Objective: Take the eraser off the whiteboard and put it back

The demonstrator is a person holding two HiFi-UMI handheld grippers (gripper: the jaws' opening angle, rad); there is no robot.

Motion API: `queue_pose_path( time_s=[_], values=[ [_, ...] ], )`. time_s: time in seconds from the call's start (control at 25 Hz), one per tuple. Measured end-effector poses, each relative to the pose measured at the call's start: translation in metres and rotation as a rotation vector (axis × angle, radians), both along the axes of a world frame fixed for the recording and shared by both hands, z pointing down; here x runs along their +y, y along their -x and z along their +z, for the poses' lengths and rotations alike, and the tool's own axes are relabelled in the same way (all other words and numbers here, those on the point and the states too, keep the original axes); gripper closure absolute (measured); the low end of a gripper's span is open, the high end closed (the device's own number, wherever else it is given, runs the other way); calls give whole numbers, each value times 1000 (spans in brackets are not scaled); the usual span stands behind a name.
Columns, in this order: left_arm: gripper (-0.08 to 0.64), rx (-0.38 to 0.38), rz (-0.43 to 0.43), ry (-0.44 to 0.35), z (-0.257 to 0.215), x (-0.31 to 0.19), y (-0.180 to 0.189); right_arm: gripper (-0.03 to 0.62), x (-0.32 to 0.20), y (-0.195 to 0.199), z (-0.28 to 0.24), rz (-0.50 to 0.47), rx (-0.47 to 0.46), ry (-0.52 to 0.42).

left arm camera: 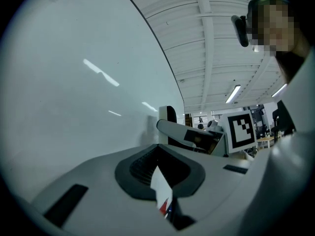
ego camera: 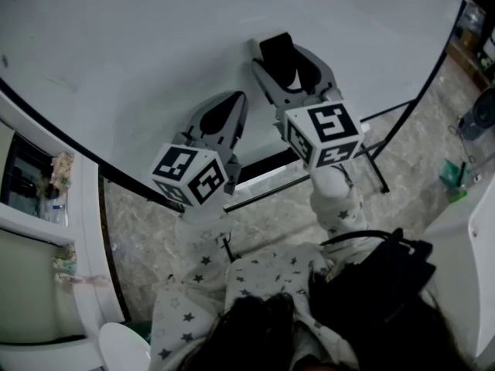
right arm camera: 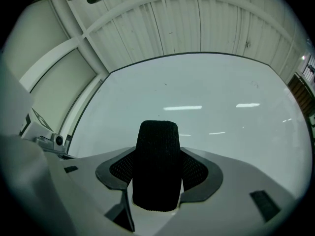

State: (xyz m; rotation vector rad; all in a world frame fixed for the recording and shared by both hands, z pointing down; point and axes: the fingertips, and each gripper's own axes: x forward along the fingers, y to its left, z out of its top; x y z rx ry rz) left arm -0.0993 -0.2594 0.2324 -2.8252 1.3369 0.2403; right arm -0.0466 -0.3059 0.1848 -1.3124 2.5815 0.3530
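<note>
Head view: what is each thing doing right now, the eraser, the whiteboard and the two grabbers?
Eraser, pinched upright between the right gripper's jaws.
Right gripper, shut on the eraser, close to the board.
Left gripper, jaws together, nothing in them.
Whiteboard, blank, no writing on it.

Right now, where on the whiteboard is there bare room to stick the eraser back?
The whiteboard is blank up and left of both claws, and also right of the right claw, which holds the eraser, out to the board's dark edge. It is tight only low down, where the left claw sits beside the right one.
</note>
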Motion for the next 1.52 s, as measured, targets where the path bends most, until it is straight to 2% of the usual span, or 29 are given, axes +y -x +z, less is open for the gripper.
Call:
queue_pose_path(
  time_s=[0.68, 1.36, 1.44, 1.52],
  values=[
    [560, -7, 4, -9, -6, 0, -4, 333, -8, -1, -8, 114, 47, -43],
    [559, -3, -4, 1, -3, 1, -5, 331, -9, 1, -8, 138, 59, -90],
    [560, -2, -3, 2, -4, 1, -5, 326, -9, 3, -8, 132, 66, -90],
    [559, -2, -2, 3, -5, 1, -6, 276, -8, 7, -9, 120, 66, -89]
  ],
)
